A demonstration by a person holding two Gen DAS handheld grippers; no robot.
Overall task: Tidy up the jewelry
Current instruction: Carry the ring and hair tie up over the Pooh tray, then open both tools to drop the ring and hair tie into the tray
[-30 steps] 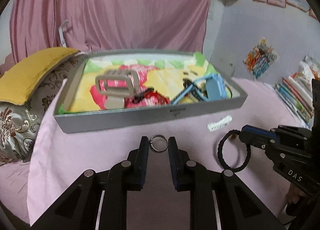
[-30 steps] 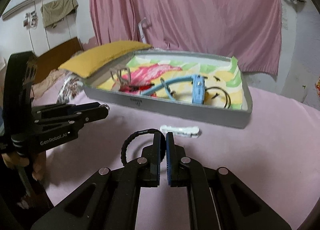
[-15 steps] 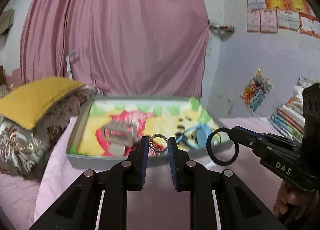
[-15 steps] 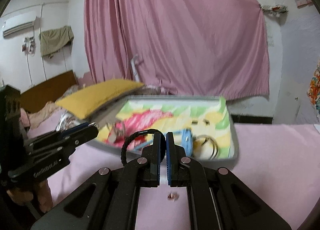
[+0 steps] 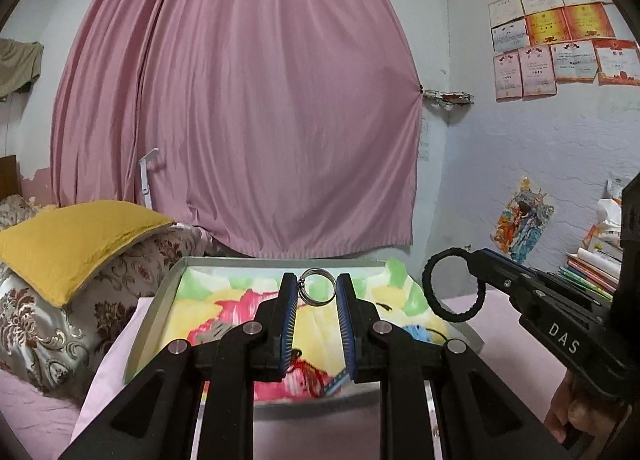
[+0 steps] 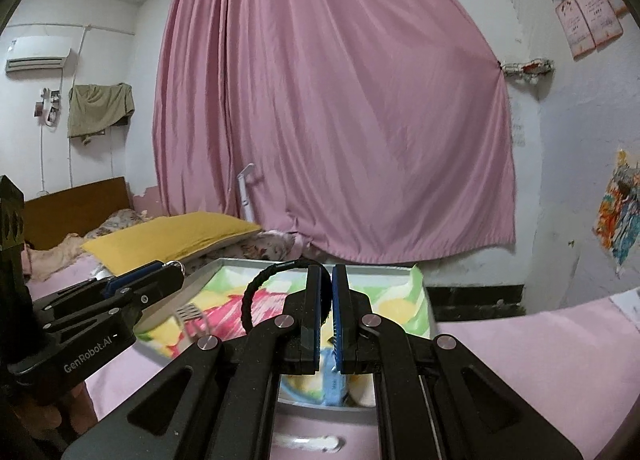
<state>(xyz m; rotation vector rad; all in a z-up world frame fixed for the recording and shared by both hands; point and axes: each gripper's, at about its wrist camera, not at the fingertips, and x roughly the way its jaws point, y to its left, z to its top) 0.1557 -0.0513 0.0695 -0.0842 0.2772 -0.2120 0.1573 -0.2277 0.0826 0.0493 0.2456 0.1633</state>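
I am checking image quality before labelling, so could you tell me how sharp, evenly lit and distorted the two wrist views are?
Left wrist view: strong fisheye bowing with dark corners; the silver ring between the fingers is crisp, the tray beyond softer. Right wrist view: same bowing; the black braided loop is sharp, the tray's contents smeared. Both are evenly, dimly lit, without glare.

Left hand-held gripper [image 5: 317,286] clamped; right hand-held gripper [image 6: 323,274] clamped.

"DAS" | right hand-held gripper [image 5: 472,266] body || "GenRobot.AI" | left hand-held gripper [image 6: 176,266] body
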